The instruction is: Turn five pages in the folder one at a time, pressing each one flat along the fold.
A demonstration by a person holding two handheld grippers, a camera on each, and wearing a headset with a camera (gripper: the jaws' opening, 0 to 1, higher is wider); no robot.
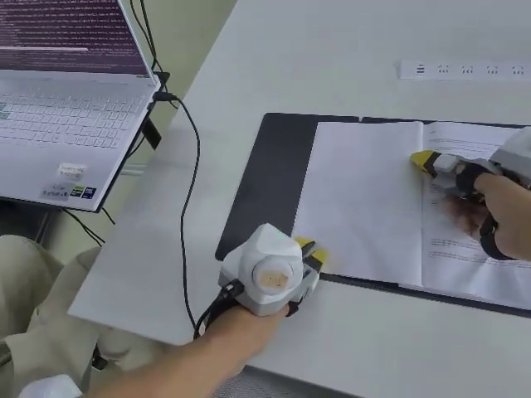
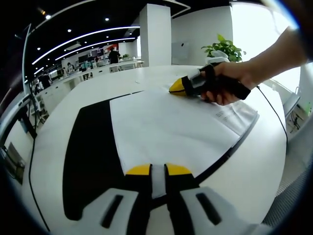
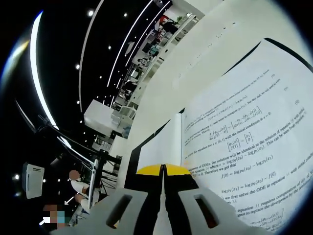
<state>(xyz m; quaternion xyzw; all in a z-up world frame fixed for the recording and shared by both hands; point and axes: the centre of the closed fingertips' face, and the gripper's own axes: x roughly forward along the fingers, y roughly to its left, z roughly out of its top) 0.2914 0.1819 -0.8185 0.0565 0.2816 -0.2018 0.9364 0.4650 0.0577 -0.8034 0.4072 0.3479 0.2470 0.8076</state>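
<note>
A black folder (image 1: 265,174) lies open on the white table. Its turned page (image 1: 361,199) rests blank side up on the left half, and a printed page (image 1: 465,249) is on the right. My left gripper (image 1: 309,250) sits at the turned page's near edge (image 2: 161,132), its yellow jaws (image 2: 158,170) closed to a thin gap with white paper in it. My right gripper (image 1: 419,157) is shut, with its tips down on the fold near the top of the pages. In its own view the right gripper (image 3: 163,170) points along the fold beside printed text (image 3: 234,147).
An open laptop (image 1: 66,91) stands at the far left, and its black cable (image 1: 189,207) runs along the table beside the folder. A white power strip (image 1: 465,70) lies at the back right. Bare table lies in front of the folder.
</note>
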